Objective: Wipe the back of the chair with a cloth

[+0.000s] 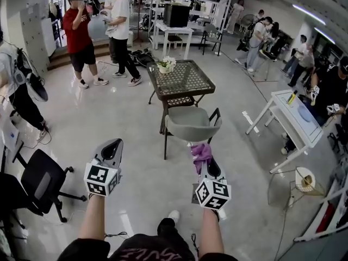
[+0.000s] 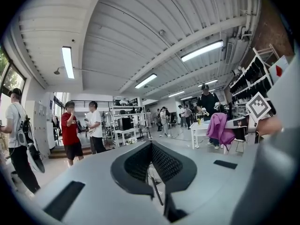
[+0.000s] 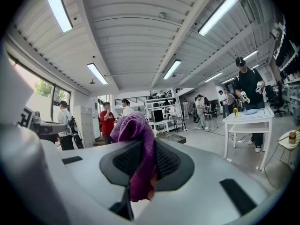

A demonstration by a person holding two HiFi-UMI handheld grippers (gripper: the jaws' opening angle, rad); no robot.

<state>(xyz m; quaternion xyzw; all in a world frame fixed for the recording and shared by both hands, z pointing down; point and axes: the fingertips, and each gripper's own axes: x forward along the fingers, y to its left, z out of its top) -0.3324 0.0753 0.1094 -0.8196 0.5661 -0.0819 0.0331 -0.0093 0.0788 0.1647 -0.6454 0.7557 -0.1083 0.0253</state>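
Purple cloth [image 1: 200,151] was clamped in the right gripper [image 1: 203,159], short of the chair [image 1: 191,125], apparently readied for its back; left gripper [image 1: 112,144] closed, empty, likewise short of it.

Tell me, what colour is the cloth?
Purple. The cloth shows best in the right gripper view, clamped in the right gripper.

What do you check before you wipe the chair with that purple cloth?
1. Is the purple cloth pinched in the right gripper: ok.
2. Is the left gripper shut with nothing in it: ok.
3. Is the cloth touching the chair: not ok, the chair stands ahead, apart.
4. Are the grippers aimed at the chair: not ok, both gripper views look up at the ceiling.
5. Is there room between the chair and the table behind it: cannot tell.
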